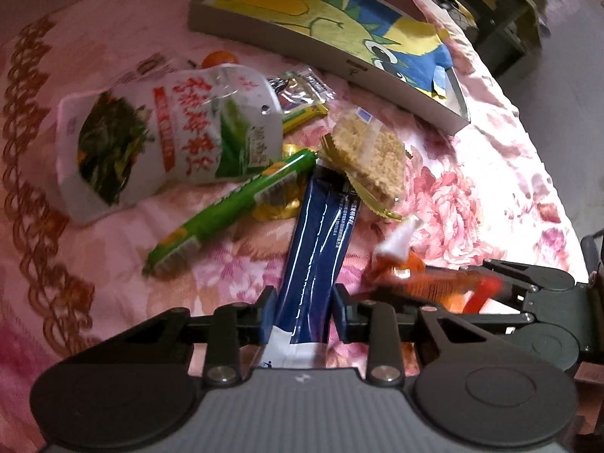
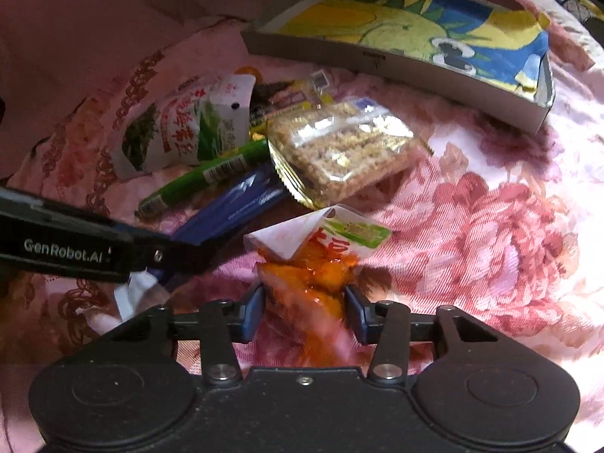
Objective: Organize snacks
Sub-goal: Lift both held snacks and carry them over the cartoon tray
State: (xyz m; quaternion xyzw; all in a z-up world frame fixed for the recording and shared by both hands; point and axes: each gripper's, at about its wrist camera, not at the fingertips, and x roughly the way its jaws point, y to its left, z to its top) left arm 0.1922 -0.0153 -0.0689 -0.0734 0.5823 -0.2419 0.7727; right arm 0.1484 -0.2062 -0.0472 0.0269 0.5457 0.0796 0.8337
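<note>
- Snacks lie in a loose heap on the pink flowered cloth point(image 2: 490, 226), and the shallow box point(image 1: 355, 60) with the bright cartoon lining stands just behind the heap, with nothing in it yet.
- My left gripper point(image 1: 304, 302) is closed on the blue stick packet point(image 1: 321, 234), near its lower end. This packet is long, thin and soft, so I think the far end will hang down and swing.
- My right gripper point(image 2: 305, 309) is closed on the orange snack packet point(image 2: 313, 268), across its middle. It looks light, with a glossy film that can slip, and the pieces inside may crush if I press hard.
- The crispy rice cake point(image 2: 339, 151) in clear wrap looks the most fragile; I would take it by the flat sides, gently.
- The green tube point(image 1: 234, 207) seems stiffer and rounder, so it may roll.
- The white pouch point(image 1: 162, 139) is puffy and light; its sealed edge is the best place to hold.
</note>
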